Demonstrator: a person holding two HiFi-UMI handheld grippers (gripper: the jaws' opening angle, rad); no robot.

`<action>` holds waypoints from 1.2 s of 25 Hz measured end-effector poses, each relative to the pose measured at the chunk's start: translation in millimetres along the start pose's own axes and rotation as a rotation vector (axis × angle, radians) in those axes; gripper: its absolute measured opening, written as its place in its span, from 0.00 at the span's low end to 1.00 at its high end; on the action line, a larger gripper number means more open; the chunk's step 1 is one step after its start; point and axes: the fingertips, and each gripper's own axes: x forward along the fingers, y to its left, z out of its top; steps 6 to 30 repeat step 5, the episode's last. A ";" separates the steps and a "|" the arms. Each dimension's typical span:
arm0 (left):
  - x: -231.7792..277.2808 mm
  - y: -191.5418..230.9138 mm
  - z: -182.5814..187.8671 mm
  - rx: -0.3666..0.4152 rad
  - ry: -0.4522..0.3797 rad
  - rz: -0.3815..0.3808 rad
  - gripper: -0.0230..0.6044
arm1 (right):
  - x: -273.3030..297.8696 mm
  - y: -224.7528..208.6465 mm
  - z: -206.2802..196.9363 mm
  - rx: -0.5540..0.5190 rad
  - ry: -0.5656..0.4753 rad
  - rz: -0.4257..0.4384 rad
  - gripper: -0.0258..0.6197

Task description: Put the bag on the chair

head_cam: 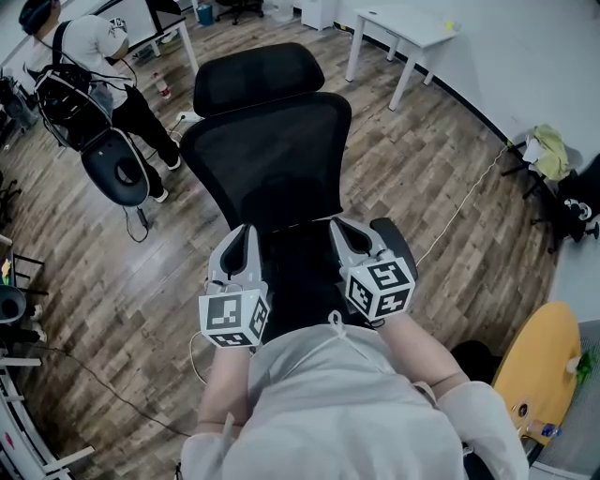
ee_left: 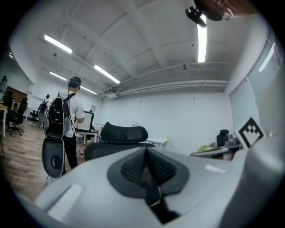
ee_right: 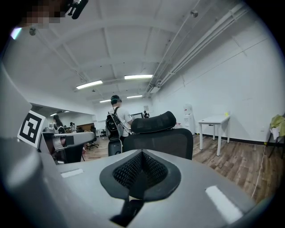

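Note:
A black mesh office chair (head_cam: pixel 272 159) with a headrest stands right in front of me, its back facing me. The same chair (ee_left: pixel 124 132) rises beyond the left jaws, and the chair (ee_right: pixel 160 141) fills the middle of the right gripper view. My left gripper (head_cam: pixel 242 234) (ee_left: pixel 146 153) and right gripper (head_cam: pixel 342 228) (ee_right: pixel 142 156) hover side by side over the dark seat, tilted up, both shut with the pads meeting and nothing plainly between them. I cannot make out a bag on the black seat between the grippers.
A person (head_cam: pixel 89 56) wearing a black backpack stands at the far left beside a black chair part (head_cam: pixel 114 169). A white table (head_cam: pixel 403 28) stands at the back right, a yellow round top (head_cam: pixel 544 366) at my right. A cable (head_cam: pixel 469 202) runs across the wooden floor.

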 end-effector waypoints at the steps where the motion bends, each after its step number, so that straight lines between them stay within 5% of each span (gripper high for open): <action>1: -0.1 0.4 0.1 -0.005 0.002 -0.001 0.05 | -0.2 0.6 0.1 -0.003 0.002 0.001 0.04; 30: 2.0 0.1 -3.1 0.003 0.015 -0.003 0.05 | -0.6 2.1 -0.4 -0.014 0.014 0.006 0.04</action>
